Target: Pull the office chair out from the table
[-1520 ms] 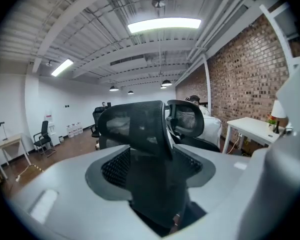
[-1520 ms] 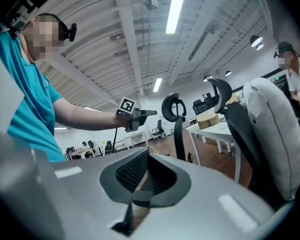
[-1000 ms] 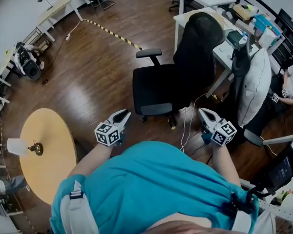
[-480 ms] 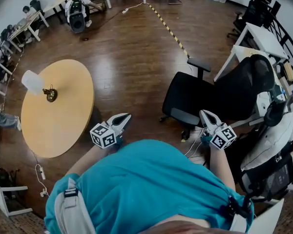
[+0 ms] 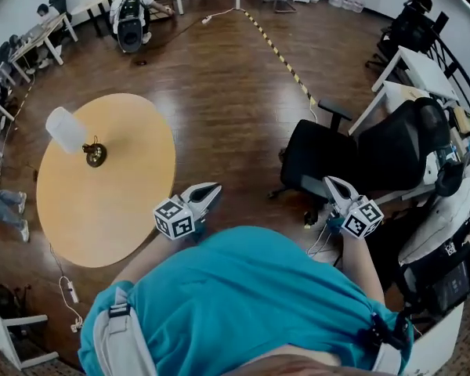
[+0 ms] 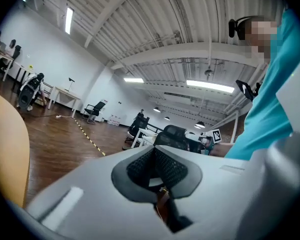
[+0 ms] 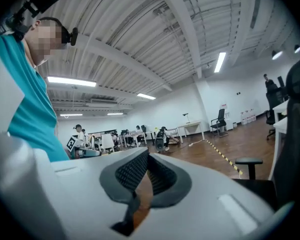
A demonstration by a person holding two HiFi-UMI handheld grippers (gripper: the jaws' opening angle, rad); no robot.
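- Left gripper view showed the left gripper [image 6: 153,149] with its dark ribbed pads pressed together at the tips and nothing between them.
- Right gripper view showed the right gripper [image 7: 147,152] likewise closed tip to tip and empty, with only a thin slit nearer the camera.
- Each gripper carried a marker cube, the left cube [image 5: 175,218] and the right cube [image 5: 362,218], printed with black-and-white square patterns and no readable words.
- Both grippers were held level just ahead of the person's teal shirt [image 5: 243,304], well apart from each other.
- The black office chair [image 5: 321,159] stood on the wooden floor [image 5: 219,92] ahead of the right gripper, near it but not touched.
- Its seat faced the open floor, and its tall back was on the side of the white table [image 5: 423,65].
- A round wooden table [image 5: 102,202] lay to the left of the left gripper, bearing a small lamp [image 5: 66,128] with a white shade.
- A yellow-and-black floor tape [image 5: 278,53] ran across the boards towards the chair.
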